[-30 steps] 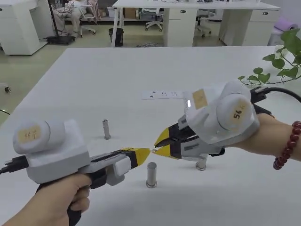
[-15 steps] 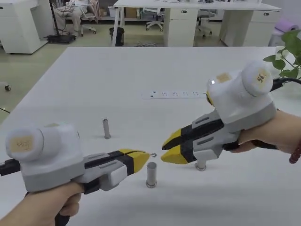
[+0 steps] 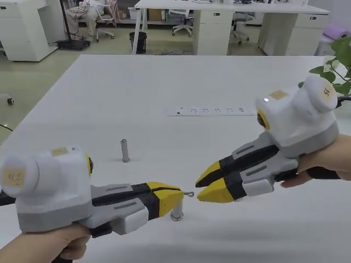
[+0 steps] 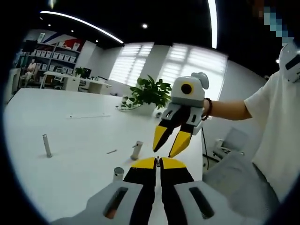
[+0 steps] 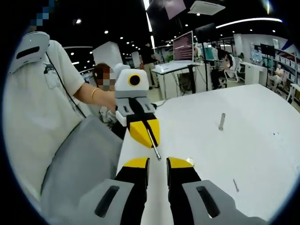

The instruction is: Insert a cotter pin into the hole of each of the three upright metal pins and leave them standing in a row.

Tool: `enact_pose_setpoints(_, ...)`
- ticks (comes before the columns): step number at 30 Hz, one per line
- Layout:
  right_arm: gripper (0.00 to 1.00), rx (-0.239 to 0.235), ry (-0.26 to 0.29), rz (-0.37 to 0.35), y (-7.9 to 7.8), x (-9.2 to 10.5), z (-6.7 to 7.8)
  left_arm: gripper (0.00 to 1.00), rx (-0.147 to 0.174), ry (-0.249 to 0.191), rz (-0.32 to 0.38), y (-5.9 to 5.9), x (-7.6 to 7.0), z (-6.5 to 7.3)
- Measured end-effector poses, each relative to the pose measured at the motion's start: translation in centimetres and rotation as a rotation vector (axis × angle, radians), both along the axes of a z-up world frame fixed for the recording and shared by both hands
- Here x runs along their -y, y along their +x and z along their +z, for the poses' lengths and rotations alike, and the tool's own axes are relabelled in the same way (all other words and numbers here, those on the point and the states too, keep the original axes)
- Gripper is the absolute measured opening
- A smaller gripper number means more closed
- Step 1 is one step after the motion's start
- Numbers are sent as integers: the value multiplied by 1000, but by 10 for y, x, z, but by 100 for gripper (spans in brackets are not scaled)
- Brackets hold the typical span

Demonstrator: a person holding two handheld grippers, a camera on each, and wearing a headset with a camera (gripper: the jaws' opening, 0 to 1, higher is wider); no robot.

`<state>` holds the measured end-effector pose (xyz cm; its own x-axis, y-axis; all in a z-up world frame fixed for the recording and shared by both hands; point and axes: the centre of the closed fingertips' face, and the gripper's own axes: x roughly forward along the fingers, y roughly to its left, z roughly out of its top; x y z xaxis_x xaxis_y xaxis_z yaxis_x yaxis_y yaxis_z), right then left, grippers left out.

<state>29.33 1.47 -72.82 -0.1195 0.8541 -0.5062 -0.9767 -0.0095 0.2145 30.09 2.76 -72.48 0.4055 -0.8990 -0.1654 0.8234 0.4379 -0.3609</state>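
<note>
- The left gripper (image 3: 174,193) comes in from the lower left of the head view. Its yellow jaws are clamped tight on a cotter pin (image 3: 188,194), and the looped end pokes out past the tips.
- Over in the right gripper view, that cotter pin (image 5: 153,146) shows as a thin rod. It slants out of the left gripper (image 5: 144,132) down towards the gap between this view's own jaws.
- The right gripper (image 3: 198,190) reaches in from the right, nose to nose with the left one. Its jaws are a narrow way apart and grip nothing.
- The loop sits just at the mouth of that gap. Whether it touches a jaw, I cannot tell.
- 3 pins stand upright on the white table (image 3: 164,82).
- The far metal pin (image 3: 125,150) stands well apart, back on the left.
- The middle metal pin (image 3: 176,211) stands just under the left gripper's tips, its top hidden behind them.
- The third metal pin (image 4: 136,150) appears in the left gripper view, near the tips of the right gripper (image 4: 172,140).
- A loose cotter pin (image 4: 111,151) lies flat on the table, between the far metal pin and the third metal pin.
- A power strip (image 3: 211,111) lies across the middle of the table.
- A plant (image 3: 334,60) leans in at the right edge.
</note>
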Motion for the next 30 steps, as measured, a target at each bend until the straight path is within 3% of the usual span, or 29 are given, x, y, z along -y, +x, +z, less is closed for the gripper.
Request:
enact_pose_setpoints(10,16,-44,7,46,-15,-2,-5,0,17,3,-65,-12,5,-1)
enact_pose_setpoints(30,9,-27,4,114,-27,-7,-8,0,57,15,-132,-22,12,0)
